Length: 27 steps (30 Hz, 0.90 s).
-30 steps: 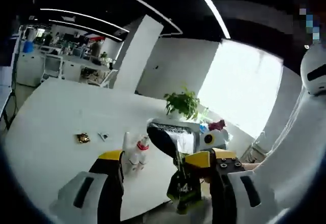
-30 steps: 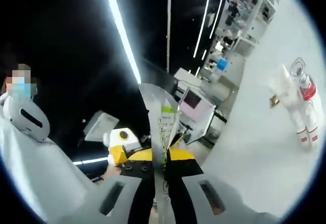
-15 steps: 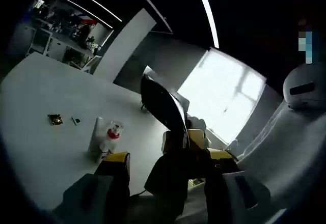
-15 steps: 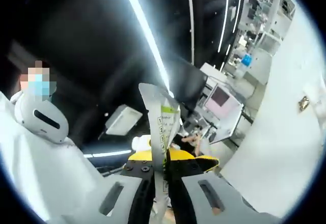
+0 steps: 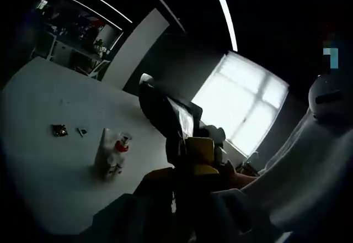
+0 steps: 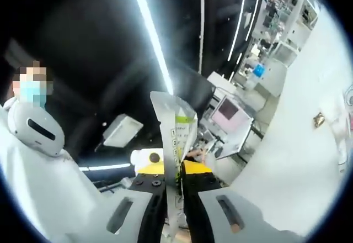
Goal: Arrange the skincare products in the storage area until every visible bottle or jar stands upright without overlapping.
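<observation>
A flat foil pouch (image 5: 160, 110) with a green-marked label (image 6: 175, 122) stands on edge in the air between both grippers. My right gripper (image 6: 177, 193) is shut on the pouch's lower edge. My left gripper (image 5: 179, 182) has its jaws drawn together around the same pouch from the other side, in deep shadow. On the white table (image 5: 44, 99) a small cluster of white bottles (image 5: 113, 154), one with a red collar, stands upright, well away from both grippers. The same bottles (image 6: 347, 110) are cut off at the right gripper view's edge.
A small gold wrapper (image 5: 59, 130) and a tiny dark scrap (image 5: 81, 132) lie on the table left of the bottles; the wrapper (image 6: 319, 120) appears again. A person in a white garment (image 5: 309, 165) stands close behind. Desks and a monitor (image 6: 229, 113) lie beyond the table.
The left gripper's jaws have drawn inward from wide open onto the pouch. The left gripper view has darkened. The right gripper still holds the pouch, and its view has swung slightly.
</observation>
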{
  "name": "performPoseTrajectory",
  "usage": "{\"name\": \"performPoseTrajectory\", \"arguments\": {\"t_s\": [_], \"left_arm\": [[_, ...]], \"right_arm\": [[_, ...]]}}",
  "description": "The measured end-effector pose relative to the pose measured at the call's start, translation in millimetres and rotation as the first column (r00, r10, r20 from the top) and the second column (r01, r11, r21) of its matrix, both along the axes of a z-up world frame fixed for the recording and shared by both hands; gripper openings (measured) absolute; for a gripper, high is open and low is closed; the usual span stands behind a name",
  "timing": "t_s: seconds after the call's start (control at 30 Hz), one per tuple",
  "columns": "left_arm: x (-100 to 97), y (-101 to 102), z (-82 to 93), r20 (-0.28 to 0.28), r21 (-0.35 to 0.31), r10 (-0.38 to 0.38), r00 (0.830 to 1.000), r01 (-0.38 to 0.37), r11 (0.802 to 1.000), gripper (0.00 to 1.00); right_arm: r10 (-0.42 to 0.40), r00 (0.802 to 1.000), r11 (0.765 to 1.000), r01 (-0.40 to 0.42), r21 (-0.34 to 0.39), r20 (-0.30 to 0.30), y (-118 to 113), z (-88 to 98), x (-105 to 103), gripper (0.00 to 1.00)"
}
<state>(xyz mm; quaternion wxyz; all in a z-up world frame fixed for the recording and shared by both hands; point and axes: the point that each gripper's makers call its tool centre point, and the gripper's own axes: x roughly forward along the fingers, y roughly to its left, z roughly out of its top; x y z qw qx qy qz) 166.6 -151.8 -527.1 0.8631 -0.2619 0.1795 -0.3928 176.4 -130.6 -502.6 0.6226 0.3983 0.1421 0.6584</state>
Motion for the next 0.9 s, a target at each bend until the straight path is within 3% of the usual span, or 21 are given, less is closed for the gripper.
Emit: {"name": "performPoseTrajectory", "arguments": {"t_s": [0.2, 0.33, 0.4, 0.5, 0.77, 0.9], "left_arm": [[3.3, 1.5, 18.4, 0.032, -0.078, 0.010, 0.999, -0.008, 0.997, 0.03], [7.2, 2.4, 19.7, 0.045, -0.048, 0.038, 0.998, -0.036, 0.998, 0.03], [18.2, 13.8, 21.4, 0.057, -0.031, 0.125, 0.991, -0.123, 0.992, 0.03], [21.3, 18.1, 23.8, 0.051, -0.026, 0.147, 0.988, -0.146, 0.989, 0.03], [20.8, 5.8, 26.6, 0.075, 0.033, 0.103, 0.992, -0.105, 0.994, 0.03], [21.9, 5.7, 28.3, 0.076, 0.025, 0.101, 0.992, -0.103, 0.994, 0.04]], "right_arm": [[0.008, 1.000, 0.998, -0.007, 0.057, -0.017, -4.0, 9.4, 0.1, 0.15], [-0.013, 1.000, 0.999, 0.014, 0.051, -0.019, -4.6, 10.4, 2.7, 0.13], [-0.047, 0.999, 0.998, 0.048, 0.033, -0.016, -5.8, 8.5, 7.9, 0.12], [-0.084, 0.996, 0.996, 0.084, 0.016, -0.019, -8.0, 6.0, 13.9, 0.11], [-0.062, 0.996, 0.996, 0.067, 0.061, -0.068, -10.7, 13.7, 16.4, 0.09], [-0.063, 0.995, 0.995, 0.068, 0.077, -0.073, -12.8, 16.6, 17.4, 0.07]]}}
